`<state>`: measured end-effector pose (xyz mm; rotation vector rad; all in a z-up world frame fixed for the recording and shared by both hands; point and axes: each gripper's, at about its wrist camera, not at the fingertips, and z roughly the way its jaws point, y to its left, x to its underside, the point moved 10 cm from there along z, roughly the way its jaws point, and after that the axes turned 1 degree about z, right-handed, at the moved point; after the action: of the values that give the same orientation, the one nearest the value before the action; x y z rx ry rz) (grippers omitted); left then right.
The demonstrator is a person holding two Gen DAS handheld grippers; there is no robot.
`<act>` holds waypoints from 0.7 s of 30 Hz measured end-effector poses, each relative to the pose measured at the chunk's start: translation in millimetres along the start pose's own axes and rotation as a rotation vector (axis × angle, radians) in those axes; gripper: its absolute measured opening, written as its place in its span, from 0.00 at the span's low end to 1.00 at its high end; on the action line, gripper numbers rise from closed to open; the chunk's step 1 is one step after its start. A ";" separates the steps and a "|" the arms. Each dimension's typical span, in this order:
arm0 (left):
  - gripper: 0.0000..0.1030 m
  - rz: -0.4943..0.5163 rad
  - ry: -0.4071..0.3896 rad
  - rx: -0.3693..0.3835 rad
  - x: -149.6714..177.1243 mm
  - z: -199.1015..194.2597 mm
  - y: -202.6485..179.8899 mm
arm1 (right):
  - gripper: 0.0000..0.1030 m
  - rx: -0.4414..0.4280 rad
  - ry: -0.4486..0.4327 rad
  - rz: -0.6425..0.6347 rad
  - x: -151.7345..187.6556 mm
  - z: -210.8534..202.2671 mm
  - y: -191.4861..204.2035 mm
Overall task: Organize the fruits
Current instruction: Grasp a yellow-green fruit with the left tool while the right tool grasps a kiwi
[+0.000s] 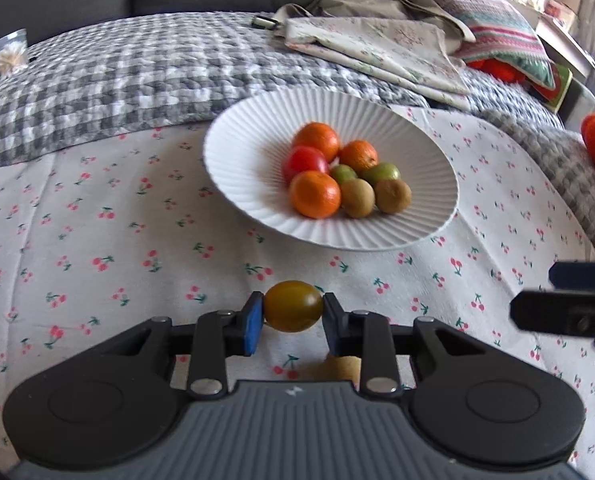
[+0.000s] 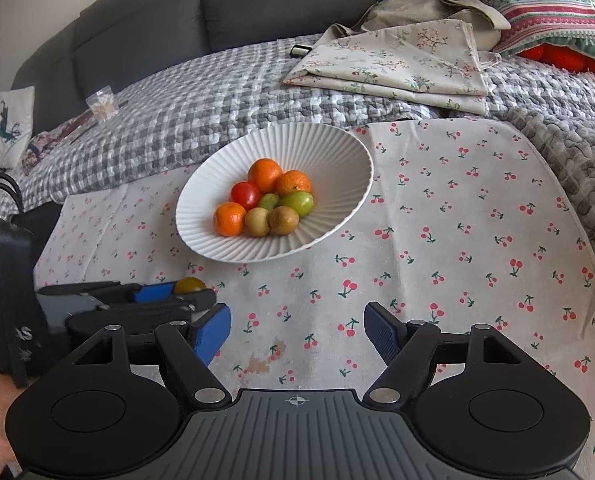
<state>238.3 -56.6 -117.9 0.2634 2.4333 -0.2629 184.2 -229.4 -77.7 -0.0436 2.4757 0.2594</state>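
Observation:
A white ribbed bowl [image 1: 257, 152] [image 2: 337, 152] stands on the cherry-print cloth. It holds several fruits: oranges [image 1: 314, 194] [image 2: 229, 219], a red tomato [image 1: 303, 161] [image 2: 245, 195], green fruits [image 2: 297, 203] and brown kiwis [image 1: 392, 195] [image 2: 283, 220]. My left gripper [image 1: 292, 314] [image 2: 185, 294] is shut on a yellow-green tomato [image 1: 293, 306] [image 2: 188, 285], held just above the cloth in front of the bowl. My right gripper [image 2: 297, 334] is open and empty over the cloth, right of the left gripper; its tip shows in the left wrist view [image 1: 565, 304].
The cherry-print cloth [image 2: 457, 240] lies on a grey checked quilt [image 2: 217, 100]. Folded floral cloths [image 2: 397, 64] and a striped pillow [image 2: 537, 4] lie behind the bowl. A grey sofa back [image 2: 257, 0] stands beyond. A brown stain [image 2: 261, 360] marks the cloth.

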 end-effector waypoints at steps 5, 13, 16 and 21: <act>0.28 -0.051 -0.001 -0.023 -5.6 -11.4 18.9 | 0.73 -0.011 0.017 -0.031 6.2 8.8 9.6; 0.28 -0.136 -0.023 -0.032 -11.5 -38.0 44.9 | 0.73 -0.078 0.055 -0.075 19.5 28.3 36.9; 0.28 -0.146 -0.023 -0.037 -11.1 -42.0 50.2 | 0.73 -0.082 0.066 -0.111 25.4 37.2 48.4; 0.28 -0.152 -0.010 -0.039 -7.9 -41.2 52.2 | 0.72 -0.091 0.067 -0.153 31.5 49.2 63.1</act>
<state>232.8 3.0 -87.9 0.0590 2.4492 -0.2823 182.8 -156.9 -123.9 -0.2829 2.5099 0.3085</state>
